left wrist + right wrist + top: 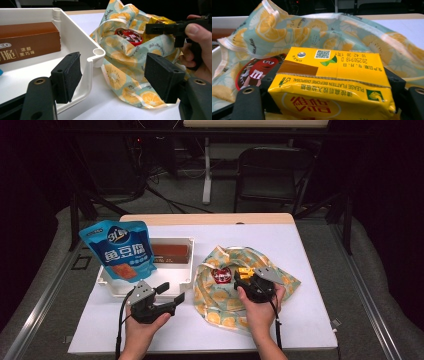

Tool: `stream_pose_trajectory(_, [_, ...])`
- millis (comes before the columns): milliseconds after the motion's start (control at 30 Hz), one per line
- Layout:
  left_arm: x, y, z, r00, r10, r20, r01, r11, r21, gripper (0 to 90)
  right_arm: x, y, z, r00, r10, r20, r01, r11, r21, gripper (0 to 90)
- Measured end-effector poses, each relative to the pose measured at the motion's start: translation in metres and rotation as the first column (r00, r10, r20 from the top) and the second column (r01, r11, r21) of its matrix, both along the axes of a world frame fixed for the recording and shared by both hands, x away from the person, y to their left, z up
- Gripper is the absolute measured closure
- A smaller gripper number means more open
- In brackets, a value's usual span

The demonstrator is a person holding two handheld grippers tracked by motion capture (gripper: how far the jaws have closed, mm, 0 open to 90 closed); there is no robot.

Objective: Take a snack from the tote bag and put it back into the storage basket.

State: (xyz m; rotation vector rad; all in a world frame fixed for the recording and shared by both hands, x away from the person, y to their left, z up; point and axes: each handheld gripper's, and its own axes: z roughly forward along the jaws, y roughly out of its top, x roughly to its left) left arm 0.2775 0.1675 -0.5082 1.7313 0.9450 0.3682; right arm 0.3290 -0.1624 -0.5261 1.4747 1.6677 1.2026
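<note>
**Gripping a yellow drink carton over the fruit-print bag**

Clamping the yellow Vita drink carton between its jaws, the right gripper holds it inside the open citrus-print bag, beside a red M&M's pack. The left gripper hovers with jaws spread, empty, near the white tray's corner.
</note>
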Motion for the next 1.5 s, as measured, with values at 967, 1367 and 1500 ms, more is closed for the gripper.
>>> stream_pose_trajectory(967, [0.014, -0.068, 0.01, 0.9741, -0.204, 0.098, 0.206, 0.9785, -0.012, 25.4, -0.014, -0.001, 0.084, 0.98, 0.183, 0.078, -0.187, 0.981, 0.052, 24.8])
stream_pose_trajectory(1367, [0.021, -0.098, 0.013, 0.961, -0.252, 0.115, 0.255, 0.9668, -0.014, 23.5, -0.023, 0.012, 0.091, 0.9661, 0.245, 0.083, -0.25, 0.967, 0.056, 25.0])
stream_pose_trajectory(1500, [0.023, -0.104, 0.015, 0.9534, -0.272, 0.13, 0.276, 0.9612, -0.009, 27.8, -0.027, 0.015, 0.093, 0.9604, 0.267, 0.079, -0.272, 0.961, 0.05, 25.1])
